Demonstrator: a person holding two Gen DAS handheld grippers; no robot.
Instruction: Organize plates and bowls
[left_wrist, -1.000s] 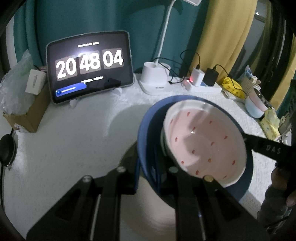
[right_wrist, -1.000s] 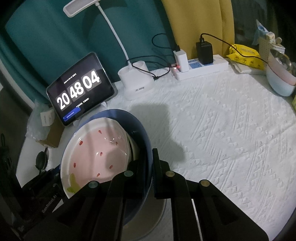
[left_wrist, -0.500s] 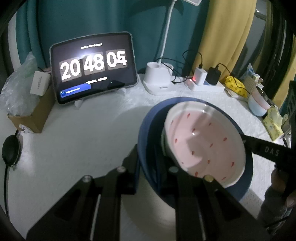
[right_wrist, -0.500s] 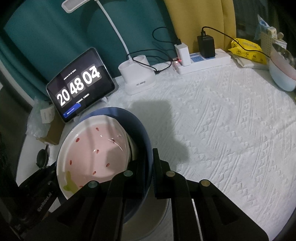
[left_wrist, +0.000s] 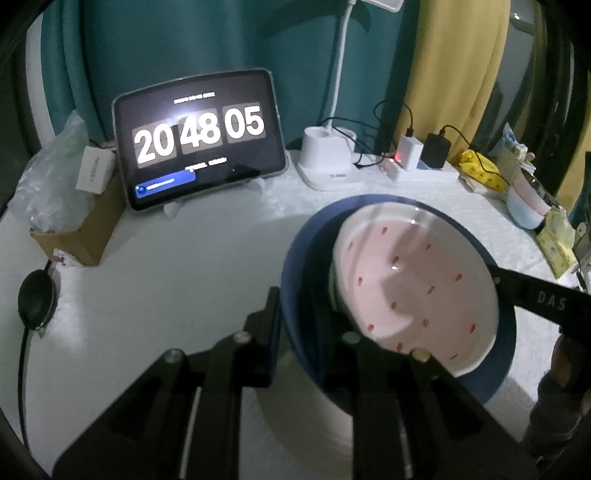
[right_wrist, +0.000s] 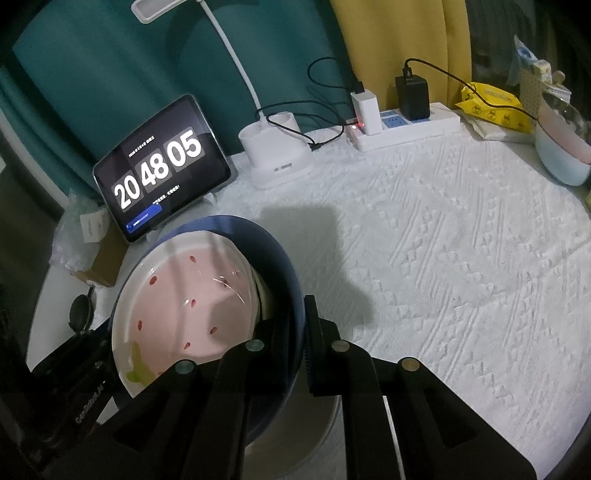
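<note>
Blue bowl (left_wrist: 295, 280), with pink strawberry-print plate (left_wrist: 413, 280) nested inside, above the white tablecloth (right_wrist: 461, 258). Left gripper (left_wrist: 299, 325) and right gripper (right_wrist: 295, 332) each clamp opposite walls of the bowl, jaws narrow; the left's have just eased open slightly. Tablet clock (left_wrist: 199, 136) behind.

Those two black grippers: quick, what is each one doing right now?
Left gripper: closed on the rim of the blue bowl, grip just loosening slightly.
Right gripper: closed on the same bowl's opposite rim.
</note>
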